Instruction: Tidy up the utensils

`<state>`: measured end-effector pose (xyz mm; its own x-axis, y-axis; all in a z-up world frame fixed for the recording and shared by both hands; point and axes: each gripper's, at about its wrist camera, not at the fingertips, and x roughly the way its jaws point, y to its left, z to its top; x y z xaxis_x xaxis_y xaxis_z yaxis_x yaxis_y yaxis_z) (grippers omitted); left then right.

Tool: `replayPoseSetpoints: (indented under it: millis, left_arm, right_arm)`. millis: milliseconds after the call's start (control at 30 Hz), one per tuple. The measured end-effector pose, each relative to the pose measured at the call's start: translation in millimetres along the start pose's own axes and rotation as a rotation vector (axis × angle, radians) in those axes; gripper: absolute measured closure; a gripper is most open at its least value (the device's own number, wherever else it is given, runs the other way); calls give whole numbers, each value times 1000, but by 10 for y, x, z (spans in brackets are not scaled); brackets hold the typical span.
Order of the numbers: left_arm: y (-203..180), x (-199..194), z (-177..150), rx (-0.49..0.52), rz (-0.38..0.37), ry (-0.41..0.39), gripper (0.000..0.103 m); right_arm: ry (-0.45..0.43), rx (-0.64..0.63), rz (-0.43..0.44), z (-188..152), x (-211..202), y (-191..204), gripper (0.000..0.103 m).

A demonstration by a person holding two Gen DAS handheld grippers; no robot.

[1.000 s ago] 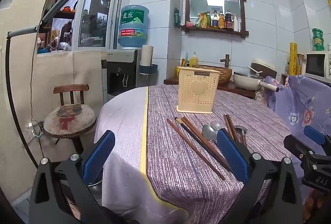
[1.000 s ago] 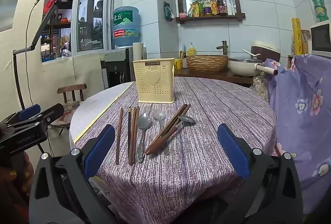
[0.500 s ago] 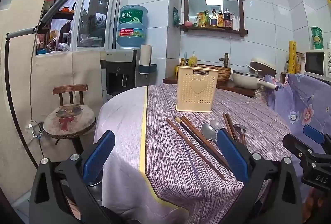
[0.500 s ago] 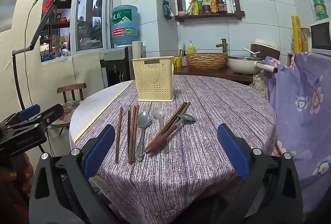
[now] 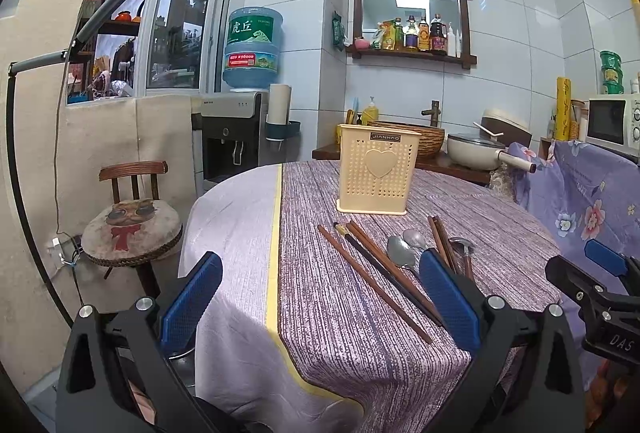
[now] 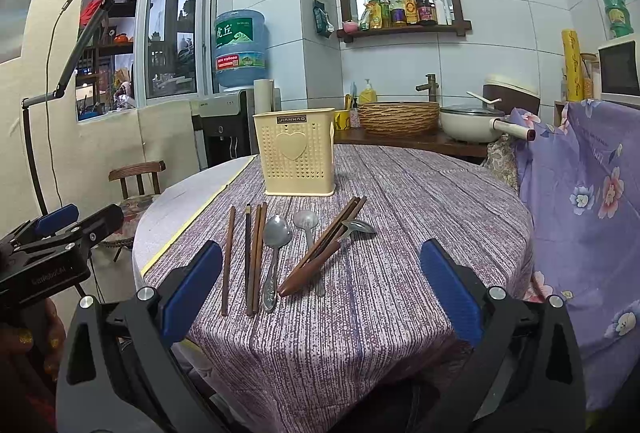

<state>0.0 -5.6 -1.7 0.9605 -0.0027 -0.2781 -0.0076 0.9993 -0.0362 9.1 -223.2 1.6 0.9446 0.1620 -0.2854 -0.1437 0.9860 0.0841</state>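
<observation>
Both cameras sit slightly lower than one second ago; the utensils have not shifted. The left gripper (image 5: 320,297) and the right gripper (image 6: 320,289) hover at the near edge of the round table with the purple striped cloth (image 6: 420,201). On each, the blue-padded jaws stand wide apart and hold nothing.

Task status: not started, judging by the layout.
- The cream perforated plastic utensil holder with a heart emblem (image 6: 296,157) stands upright at the far centre of the table. Its contents cannot be seen from here.
- All utensils lie flat on the cloth, near side of the holder.
- Left group: brown wooden chopsticks (image 6: 228,257), laid roughly parallel.
- Centre: two plain metal spoons (image 6: 276,237), side by side.
- Right group: a second pair of brown chopsticks resting across a wooden-handled metal spoon (image 6: 320,257).

Remaining work, as a judgement: every piece must be lifted and stood in the holder. The crossed right group likely needs separating first.
</observation>
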Motion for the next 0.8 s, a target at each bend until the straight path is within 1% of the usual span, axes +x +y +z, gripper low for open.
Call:
replayPoseSetpoints:
  millis: [800]
  left_arm:
    - [-16, 13, -14, 1, -2, 7, 5]
  right_arm:
    - [4, 3, 0, -8, 6, 12, 5]
